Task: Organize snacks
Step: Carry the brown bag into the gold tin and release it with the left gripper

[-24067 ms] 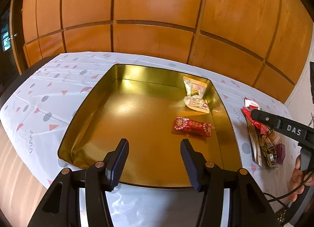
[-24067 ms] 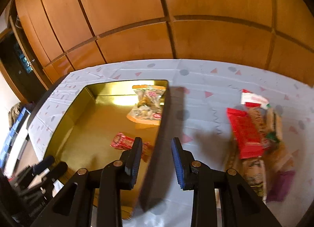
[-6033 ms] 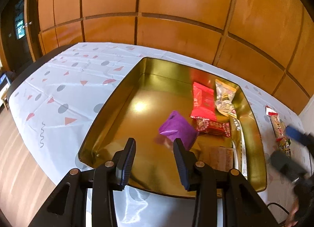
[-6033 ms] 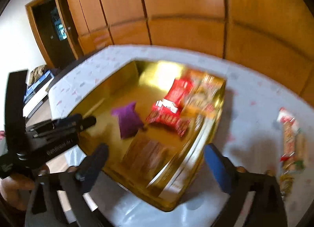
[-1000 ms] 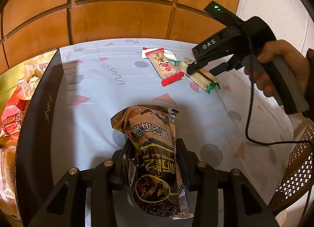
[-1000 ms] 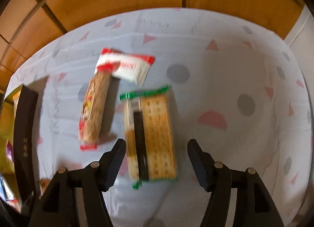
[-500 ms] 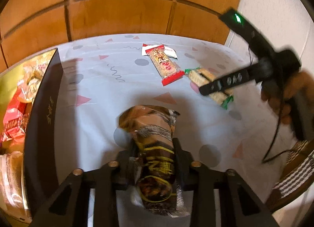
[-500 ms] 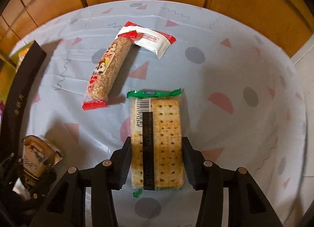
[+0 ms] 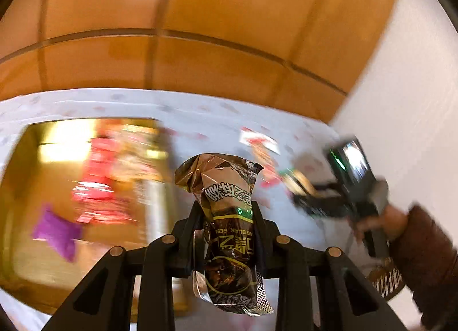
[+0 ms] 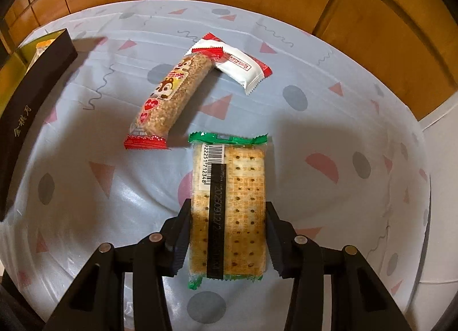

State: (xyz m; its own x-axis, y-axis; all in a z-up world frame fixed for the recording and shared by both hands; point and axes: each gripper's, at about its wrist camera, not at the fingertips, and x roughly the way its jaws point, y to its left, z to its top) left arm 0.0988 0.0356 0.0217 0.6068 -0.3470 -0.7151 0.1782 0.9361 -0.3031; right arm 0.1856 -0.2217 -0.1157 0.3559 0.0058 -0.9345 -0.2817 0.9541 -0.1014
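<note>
Fingers of both grippers are clamped on snacks: the left gripper (image 9: 227, 233) pinches a brown bag (image 9: 226, 216) across its middle, and the right gripper (image 10: 227, 233) squeezes a cracker pack (image 10: 229, 205) by its long edges near the close end.

Largest is the gold tray (image 9: 25, 187), at 9 o'clock in the left view, already holding red packets and a purple pouch (image 9: 55, 230); all of it is smeared by motion. The right view shows only its dark outer wall (image 10: 20, 122) at 9 to 10 o'clock.

Next, the cracker pack lies low over the patterned surface (image 10: 329, 136); whether it has lifted clear cannot be told. It looks light, stiff and brittle, so a gentle hold on the edges suits it better than a hard one, which would likely crack the biscuits.

The brown bag looks light, soft and crinkly, with slick foil. It hangs bent over the fingers, so the mid-body pinch seems safer than the sealed ends.

Only the right view shows sharply what remains loose: a cereal bar (image 10: 169, 96) at 11 o'clock and, touching its far end, a white sachet (image 10: 237, 64) at 12. Only the left view shows the tray's contents and the right gripper from outside.
</note>
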